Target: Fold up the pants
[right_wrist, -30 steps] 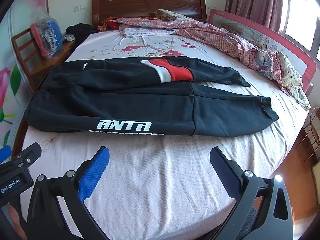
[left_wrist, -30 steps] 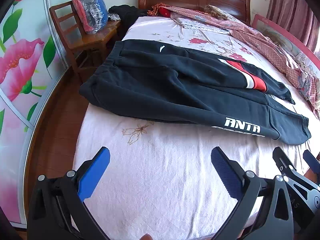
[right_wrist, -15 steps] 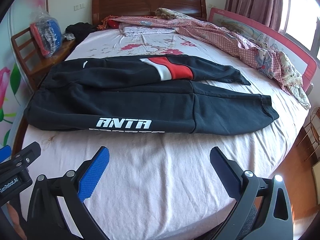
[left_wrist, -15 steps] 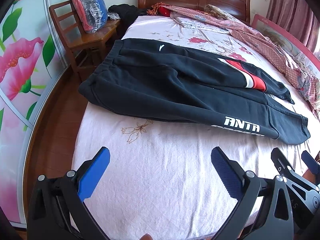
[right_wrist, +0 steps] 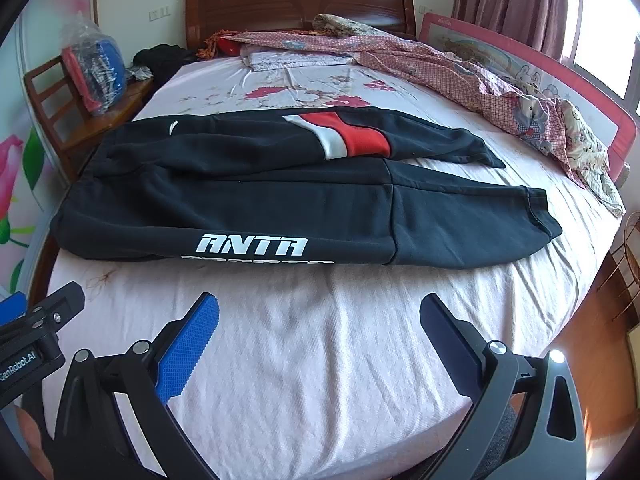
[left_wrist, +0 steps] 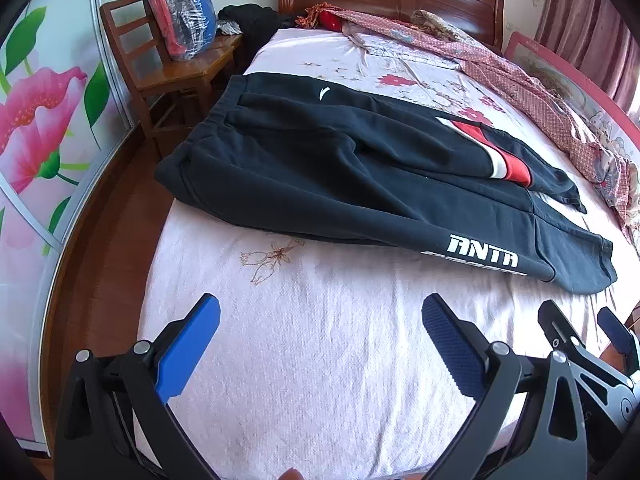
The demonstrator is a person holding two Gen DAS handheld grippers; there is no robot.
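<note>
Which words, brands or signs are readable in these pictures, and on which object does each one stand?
"ANTA": white print on the near leg of the black pants.
Line under "ANTA": folded under, unreadable.
"enRobot.AI", first letter cut off: on the left gripper.
Small white swoosh logo, no letters: near the pants' waistband.

Bed (right_wrist: 320, 360) w/ pink floral sheet: black pants (right_wrist: 280, 192) flat across middle; checked quilt (right_wrist: 460, 68) bunched along far/right side, folded cloth near headboard.

The black pants (left_wrist: 360, 184) lie flat across the bed (left_wrist: 320, 360). The left tool (left_wrist: 320, 340) hovers above the bare sheet with its fingers wide apart, near the pants.
</note>
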